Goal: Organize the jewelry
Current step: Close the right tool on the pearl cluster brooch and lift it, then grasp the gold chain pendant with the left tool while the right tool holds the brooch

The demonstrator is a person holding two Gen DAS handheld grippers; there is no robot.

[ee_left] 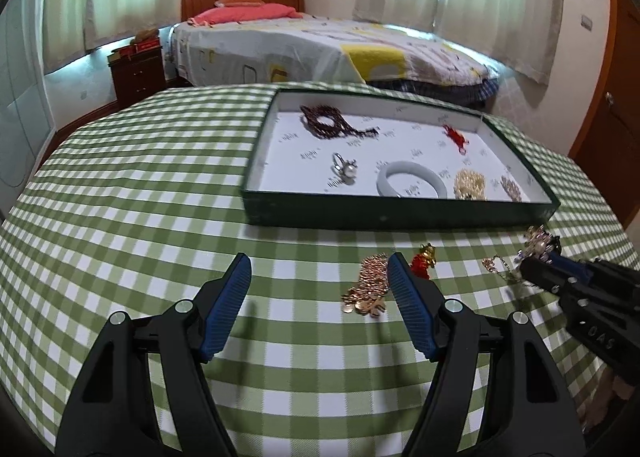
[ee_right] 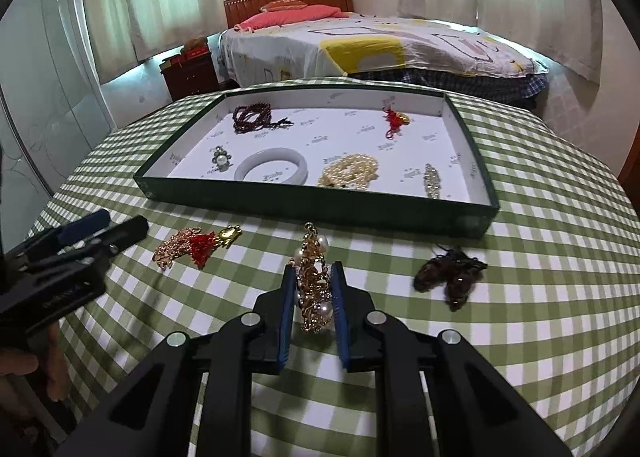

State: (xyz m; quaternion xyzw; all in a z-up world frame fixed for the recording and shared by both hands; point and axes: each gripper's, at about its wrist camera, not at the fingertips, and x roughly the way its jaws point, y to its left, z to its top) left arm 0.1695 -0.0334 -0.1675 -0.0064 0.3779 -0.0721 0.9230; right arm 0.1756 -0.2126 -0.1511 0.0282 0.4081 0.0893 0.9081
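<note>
In the left wrist view, the left gripper (ee_left: 318, 269) is held low over the green checked tablecloth (ee_left: 140, 193) with its jaws spread wide and nothing between them. A gold chain heap (ee_left: 366, 289) is seen just beside its right finger, with a red and gold charm (ee_left: 424, 259) next to it. The dark green tray (ee_left: 400, 215) lies beyond, its long axis running left to right; a dark bead strand (ee_left: 332, 123), a pearl ring (ee_left: 344, 169), a white bangle (ee_left: 412, 179) and a pearl heap (ee_left: 470, 185) are laid inside. At the right edge the right gripper (ee_left: 536, 257) is seen with a gold and pearl piece at its tip.

In the right wrist view, the right gripper (ee_right: 313, 277) is closed on a gold and pearl necklace (ee_right: 314, 289), pinched between the blue pads. The necklace's long axis runs along the fingers, its free end pointing toward the tray (ee_right: 320, 203). A dark brown bead bundle (ee_right: 450, 277) lies on the cloth to the right, well apart.
</note>
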